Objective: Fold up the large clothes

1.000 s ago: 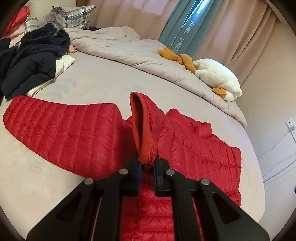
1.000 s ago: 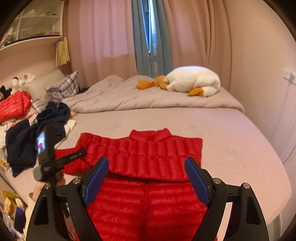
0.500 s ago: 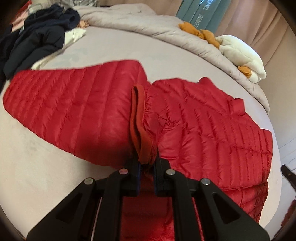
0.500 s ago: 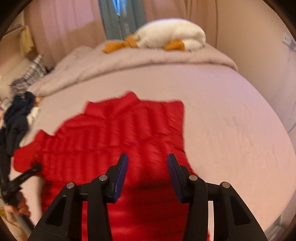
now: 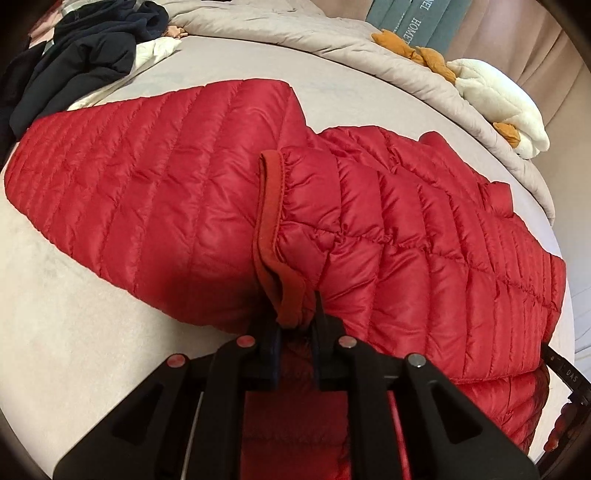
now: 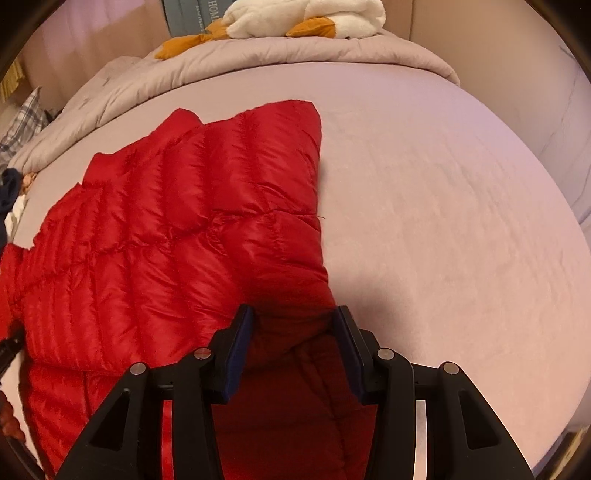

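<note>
Left wrist view looks across a wide bed (image 5: 74,332) under a pale beige-pink sheet, where a red quilted down jacket (image 5: 166,177) lies spread, one sleeve stretched out flat toward the left. The left gripper (image 5: 295,321) has its jaws pinched tight on the elastic cuff (image 5: 273,229) of the other sleeve, which is drawn across the jacket's body. At the far side of the bed a rumpled grey-beige duvet (image 5: 332,48) is bunched along the edge, with a white plush goose (image 5: 498,107) with orange feet lying on it. A heap of dark navy clothes (image 5: 81,62) sits at the upper left over something white. Teal curtains (image 5: 413,22) and pinkish drapes hang behind. In the right wrist view the right gripper (image 6: 295,332) stands with its jaws partly apart, set astride the jacket's right-hand edge (image 6: 295,317); whether the pads touch the fabric I cannot tell. The sheet (image 6: 443,221) to the right shows faint wrinkles, and a plaid pillow (image 6: 22,125) shows at the left edge.
</note>
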`<state>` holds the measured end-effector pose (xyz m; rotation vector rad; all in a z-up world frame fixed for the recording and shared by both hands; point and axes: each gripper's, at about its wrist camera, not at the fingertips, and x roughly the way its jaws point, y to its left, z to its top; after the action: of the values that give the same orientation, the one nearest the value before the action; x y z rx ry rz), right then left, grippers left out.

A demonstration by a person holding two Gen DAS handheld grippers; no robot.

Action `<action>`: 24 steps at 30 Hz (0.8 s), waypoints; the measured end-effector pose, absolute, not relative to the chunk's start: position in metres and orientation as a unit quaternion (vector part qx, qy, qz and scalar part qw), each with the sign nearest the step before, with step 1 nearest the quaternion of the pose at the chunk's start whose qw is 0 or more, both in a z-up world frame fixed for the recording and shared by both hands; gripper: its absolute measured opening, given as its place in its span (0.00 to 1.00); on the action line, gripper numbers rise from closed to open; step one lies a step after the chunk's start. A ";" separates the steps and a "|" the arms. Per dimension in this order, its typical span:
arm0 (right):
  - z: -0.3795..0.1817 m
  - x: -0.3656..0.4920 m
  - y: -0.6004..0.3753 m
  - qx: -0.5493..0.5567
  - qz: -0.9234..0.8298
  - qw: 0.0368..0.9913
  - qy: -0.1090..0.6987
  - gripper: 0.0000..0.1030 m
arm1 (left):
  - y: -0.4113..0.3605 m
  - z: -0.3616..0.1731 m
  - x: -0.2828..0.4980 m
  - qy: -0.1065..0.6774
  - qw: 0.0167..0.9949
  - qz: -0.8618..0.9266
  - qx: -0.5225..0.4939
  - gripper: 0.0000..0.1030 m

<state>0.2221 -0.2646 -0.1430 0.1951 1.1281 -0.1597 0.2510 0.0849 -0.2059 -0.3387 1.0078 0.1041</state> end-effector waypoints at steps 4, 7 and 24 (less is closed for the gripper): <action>-0.145 0.224 -0.276 0.109 -0.074 0.836 0.532 0.45 | 0.097 -0.184 0.238 0.478 0.853 0.049 -0.206 0.31; -0.131 0.214 -0.283 0.114 -0.073 0.844 0.520 0.45 | 0.112 -0.158 0.221 0.446 0.865 0.061 -0.223 0.72; 0.003 0.152 -0.237 0.081 0.023 0.936 0.343 0.89 | 0.299 -0.138 0.139 0.331 0.821 0.250 -0.393 1.00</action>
<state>0.1519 -0.2367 0.0029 0.1663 0.7002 0.0467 0.1394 0.2993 -0.1376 -0.8373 0.7043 0.5326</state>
